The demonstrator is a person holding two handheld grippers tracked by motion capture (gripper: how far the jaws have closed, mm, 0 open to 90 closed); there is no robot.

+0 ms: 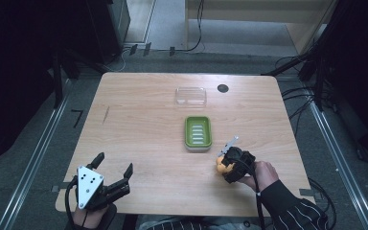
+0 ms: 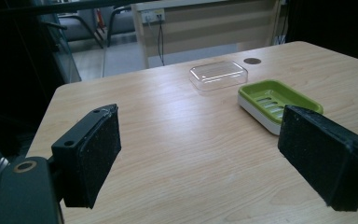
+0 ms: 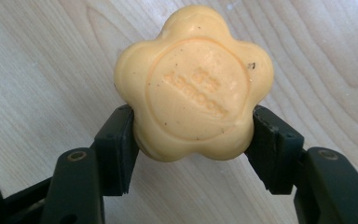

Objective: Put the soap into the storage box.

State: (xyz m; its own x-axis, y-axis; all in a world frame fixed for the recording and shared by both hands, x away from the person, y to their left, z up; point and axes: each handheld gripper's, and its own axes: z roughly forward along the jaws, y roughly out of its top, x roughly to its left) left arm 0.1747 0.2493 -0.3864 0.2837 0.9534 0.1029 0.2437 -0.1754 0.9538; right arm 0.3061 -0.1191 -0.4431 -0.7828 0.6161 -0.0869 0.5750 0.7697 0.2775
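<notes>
A yellow flower-shaped soap bar (image 3: 193,91) sits between the pads of my right gripper (image 3: 193,140), which is shut on its two sides just above the wooden table. In the high view the soap (image 1: 220,164) is at the right gripper (image 1: 227,160), just to the lower right of the green soap dish (image 1: 198,132). My left gripper (image 1: 114,164) rests near the table's front left corner, open, nothing between its pads (image 2: 98,149). From the left gripper view the green dish (image 2: 274,100) lies ahead to the right.
A clear plastic lid or tray (image 1: 190,96) lies behind the green dish, also seen in the left gripper view (image 2: 218,74). A dark round hole (image 1: 223,88) marks the table near its far edge. Cables and metal rails run along the floor on both sides.
</notes>
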